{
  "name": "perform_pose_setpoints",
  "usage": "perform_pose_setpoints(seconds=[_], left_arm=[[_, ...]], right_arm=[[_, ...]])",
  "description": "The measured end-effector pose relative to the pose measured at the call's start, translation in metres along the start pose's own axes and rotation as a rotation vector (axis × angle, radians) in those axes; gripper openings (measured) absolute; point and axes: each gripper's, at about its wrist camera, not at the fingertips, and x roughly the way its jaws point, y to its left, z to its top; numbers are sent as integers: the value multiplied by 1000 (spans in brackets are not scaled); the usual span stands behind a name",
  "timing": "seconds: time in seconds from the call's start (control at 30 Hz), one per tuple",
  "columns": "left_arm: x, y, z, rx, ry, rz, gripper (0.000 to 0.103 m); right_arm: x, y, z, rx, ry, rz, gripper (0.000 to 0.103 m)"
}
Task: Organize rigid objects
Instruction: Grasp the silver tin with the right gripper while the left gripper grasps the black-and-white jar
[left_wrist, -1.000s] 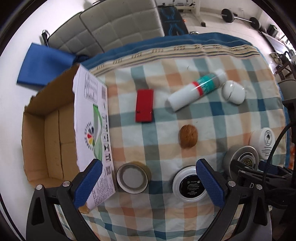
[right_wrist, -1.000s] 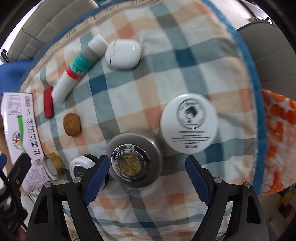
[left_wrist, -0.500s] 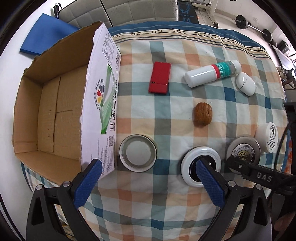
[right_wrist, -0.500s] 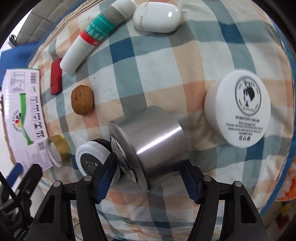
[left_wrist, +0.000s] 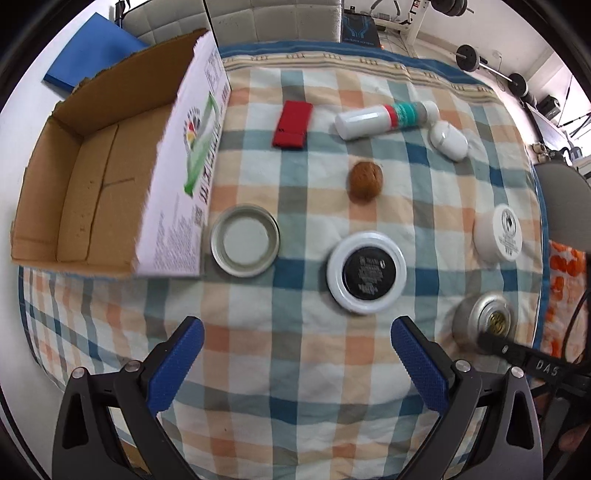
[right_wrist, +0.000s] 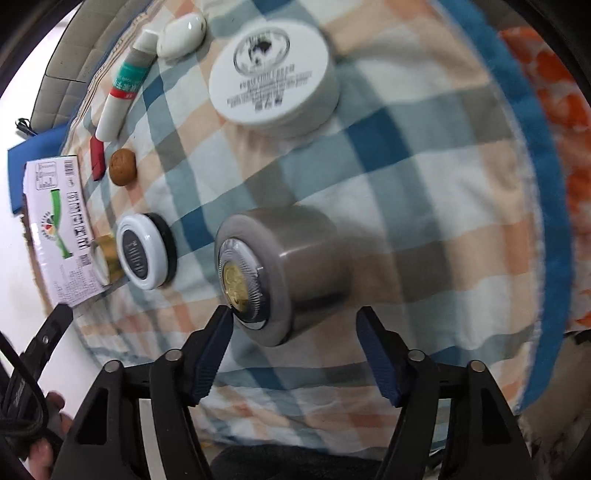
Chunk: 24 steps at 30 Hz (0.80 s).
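Observation:
A silver metal tin with a gold emblem stands on the checked cloth; it also shows in the left wrist view. My right gripper is open, its blue fingers just short of the tin on either side, not touching. My left gripper is open and empty above the cloth, near a white-rimmed black jar. An open cardboard box lies at the left. A metal lid, a walnut, a red case, a white tube, a white oval case and a white cream jar lie around.
The cloth-covered table ends close to my grippers. An orange patterned fabric hangs at the right edge. Grey cushions, a blue mat and gym weights lie beyond the table.
My left gripper has pulled back and up, so the objects look farther away. My right gripper has drawn back from the silver tin, which now stands free beyond the fingertips.

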Motion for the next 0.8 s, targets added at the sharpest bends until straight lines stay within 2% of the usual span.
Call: perform_pose_setpoints(seconds=[0.1, 0.2, 0.23, 0.37, 0.4, 0.47, 0.67, 0.77, 0.8], left_arm=[[4, -9, -11, 29, 14, 11, 103], [10, -14, -16, 50, 25, 21, 103], [11, -16, -16, 51, 23, 23, 103], [17, -18, -9, 51, 12, 34, 103], [19, -19, -6, 53, 11, 37, 103], [28, -24, 3, 61, 10, 47, 103], [76, -48, 31, 90, 140, -28, 103], [92, -55, 37, 94, 181, -64, 98], [96, -58, 39, 102, 186, -71, 88]], right_arm=[[-20, 29, -9, -90, -112, -132, 73], [-23, 58, -13, -161, -168, -183, 84], [-31, 63, -16, -178, -174, -198, 84], [-6, 68, 0, -153, -118, -208, 80], [4, 69, 5, -143, -113, -239, 76], [9, 68, 8, -128, -127, -250, 75], [18, 62, 27, -77, -68, -184, 75], [18, 54, 37, -68, -37, -176, 75], [19, 56, 38, -68, -29, -177, 75]])
